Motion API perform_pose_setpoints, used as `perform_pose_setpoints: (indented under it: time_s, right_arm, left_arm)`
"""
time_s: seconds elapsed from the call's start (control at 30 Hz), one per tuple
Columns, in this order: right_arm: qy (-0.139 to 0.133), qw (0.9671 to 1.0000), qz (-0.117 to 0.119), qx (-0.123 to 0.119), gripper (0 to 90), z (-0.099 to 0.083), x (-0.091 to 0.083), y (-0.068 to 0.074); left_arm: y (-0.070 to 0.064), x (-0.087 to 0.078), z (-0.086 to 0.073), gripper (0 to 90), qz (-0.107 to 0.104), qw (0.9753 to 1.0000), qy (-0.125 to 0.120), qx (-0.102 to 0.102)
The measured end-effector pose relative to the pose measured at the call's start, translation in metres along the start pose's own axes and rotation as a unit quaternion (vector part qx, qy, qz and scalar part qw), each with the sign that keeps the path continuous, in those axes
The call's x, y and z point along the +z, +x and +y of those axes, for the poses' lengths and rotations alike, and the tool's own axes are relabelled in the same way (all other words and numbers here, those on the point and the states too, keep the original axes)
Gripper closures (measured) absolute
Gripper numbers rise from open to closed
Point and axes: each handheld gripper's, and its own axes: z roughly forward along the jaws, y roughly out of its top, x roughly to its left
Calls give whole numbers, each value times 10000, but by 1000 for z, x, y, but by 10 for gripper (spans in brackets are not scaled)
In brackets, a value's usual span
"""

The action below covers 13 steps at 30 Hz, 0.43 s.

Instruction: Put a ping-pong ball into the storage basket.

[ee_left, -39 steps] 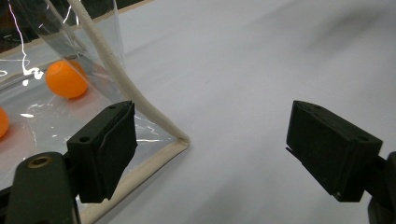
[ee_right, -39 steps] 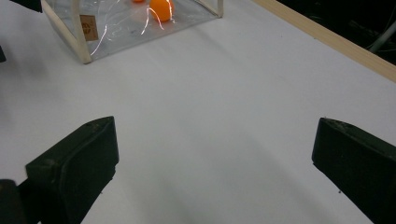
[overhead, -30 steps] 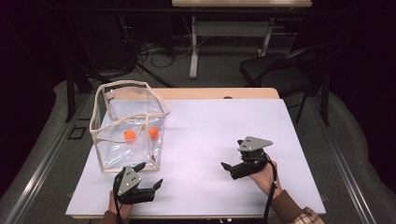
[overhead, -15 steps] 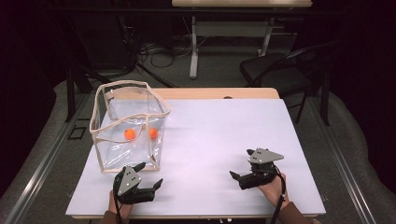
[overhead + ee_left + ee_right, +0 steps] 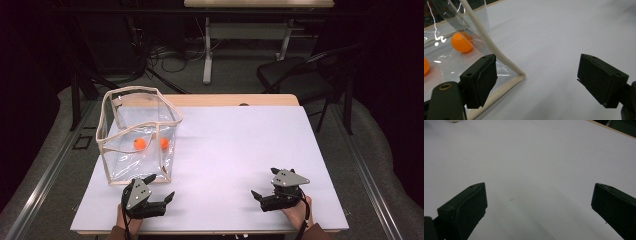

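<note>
A clear plastic bag [image 5: 137,135] with cream piping stands open on the left side of the white worktop [image 5: 240,150], and two orange balls [image 5: 140,144] lie inside on its floor. In the left gripper view the nearer ball [image 5: 461,42] shows through the creased film, while the other is cut off at the frame's edge. The left claw [image 5: 159,189] rests just beside the bag's near corner, jaws spread wide, one jaw overlapping the piping; whether it touches is unclear. The right claw [image 5: 261,198] sits well apart, near the front right of the worktop, jaws wide apart over bare surface, holding nothing.
</note>
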Motion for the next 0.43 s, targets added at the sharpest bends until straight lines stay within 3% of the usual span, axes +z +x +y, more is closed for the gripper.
perform_pose_setpoints:
  time_s: [0.43]
  right_arm:
    - [-207,9996,-140,126,0,-8,-9,-2]
  left_arm:
    - [0,1,0,160,-45,10000,54,5]
